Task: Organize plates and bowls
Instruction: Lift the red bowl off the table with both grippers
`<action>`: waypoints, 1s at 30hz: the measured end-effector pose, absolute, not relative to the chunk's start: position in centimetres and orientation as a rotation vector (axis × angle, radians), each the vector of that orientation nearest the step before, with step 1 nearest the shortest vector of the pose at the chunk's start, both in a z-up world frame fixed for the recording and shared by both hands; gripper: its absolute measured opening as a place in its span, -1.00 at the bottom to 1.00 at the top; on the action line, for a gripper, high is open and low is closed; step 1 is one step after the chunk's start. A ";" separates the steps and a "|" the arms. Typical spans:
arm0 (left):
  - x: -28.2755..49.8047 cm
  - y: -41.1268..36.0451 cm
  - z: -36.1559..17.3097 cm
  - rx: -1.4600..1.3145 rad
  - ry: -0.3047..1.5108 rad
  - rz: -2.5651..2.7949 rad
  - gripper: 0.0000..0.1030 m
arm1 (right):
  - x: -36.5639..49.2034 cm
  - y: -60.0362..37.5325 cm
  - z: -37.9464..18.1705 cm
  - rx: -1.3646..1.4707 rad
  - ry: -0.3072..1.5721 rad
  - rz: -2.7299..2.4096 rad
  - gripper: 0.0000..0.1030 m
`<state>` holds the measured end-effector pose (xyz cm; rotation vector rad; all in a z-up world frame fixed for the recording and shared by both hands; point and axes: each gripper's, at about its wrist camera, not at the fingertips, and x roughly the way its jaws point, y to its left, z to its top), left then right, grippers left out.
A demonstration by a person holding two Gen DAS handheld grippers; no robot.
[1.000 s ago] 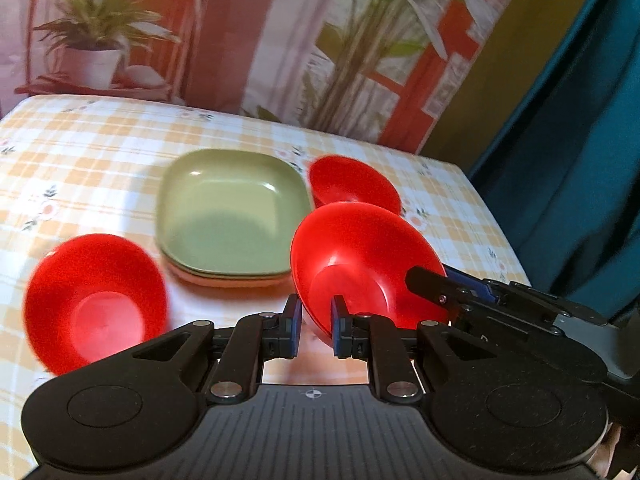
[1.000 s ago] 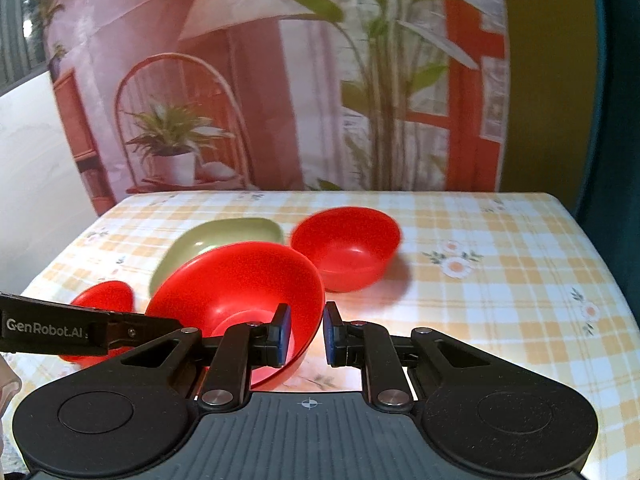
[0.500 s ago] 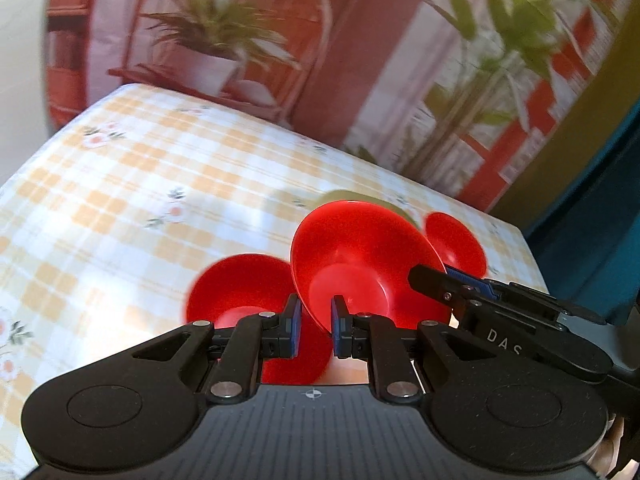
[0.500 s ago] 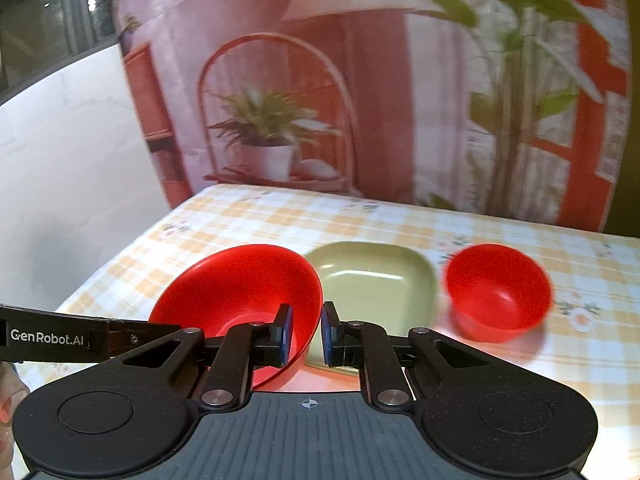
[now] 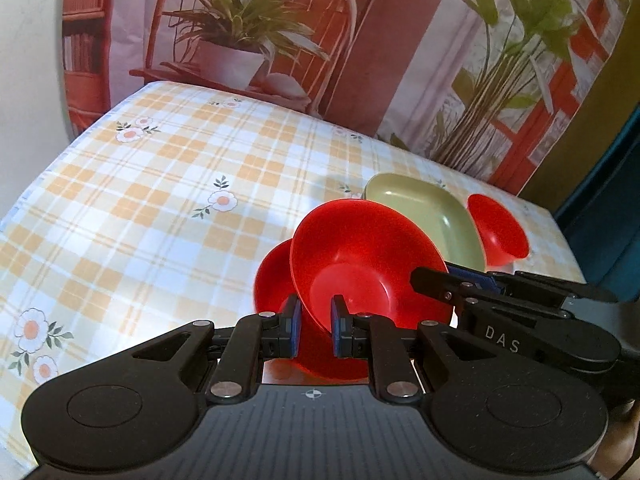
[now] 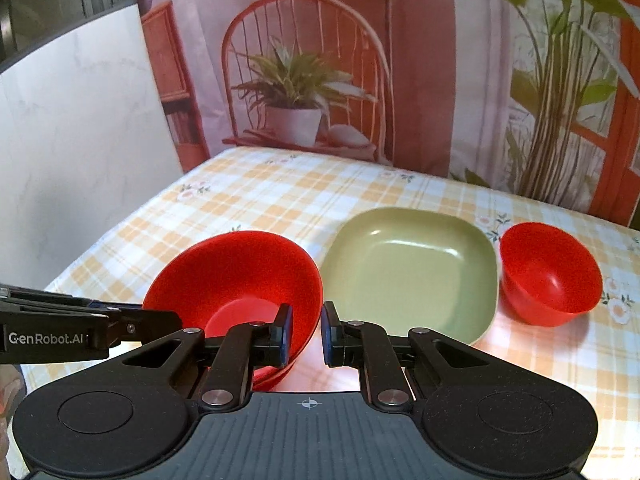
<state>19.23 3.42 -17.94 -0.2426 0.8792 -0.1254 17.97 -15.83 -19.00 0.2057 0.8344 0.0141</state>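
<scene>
Both grippers grip one red bowl [image 5: 360, 264] by its rim from opposite sides. My left gripper [image 5: 316, 322] is shut on its near rim; my right gripper [image 6: 304, 330] is shut on its right rim [image 6: 240, 280]. The bowl hangs tilted just over a second red bowl [image 5: 272, 276] on the table, partly hidden behind it. A stack of green square plates [image 6: 412, 272] lies right of them, also in the left wrist view [image 5: 424, 216]. A third red bowl [image 6: 550, 274] stands right of the plates.
The table [image 5: 160, 208] has a yellow checked cloth with flowers. A printed backdrop [image 6: 360, 60] with a chair and plants stands behind it. A white wall [image 6: 80, 140] is at the left, a blue curtain [image 5: 608, 208] at the right.
The held bowl has travelled left from beside the green plates to just above the red bowl on the left. Both grippers kept their hold.
</scene>
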 end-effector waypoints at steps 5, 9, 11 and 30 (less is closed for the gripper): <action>18.9 4.4 -18.7 -0.251 0.897 -0.112 -0.69 | 18.3 -15.1 -19.5 0.195 0.855 0.024 -0.73; 18.7 4.5 -19.1 -0.252 0.906 -0.103 -0.69 | 18.2 -14.7 -19.9 0.186 0.868 0.024 -0.73; 18.7 4.5 -19.1 -0.251 0.904 -0.101 -0.69 | 18.3 -14.6 -20.0 0.180 0.873 0.023 -0.72; 18.4 4.5 -19.3 -0.268 0.888 -0.074 -0.68 | 17.9 -14.6 -21.0 0.179 0.890 0.025 -0.71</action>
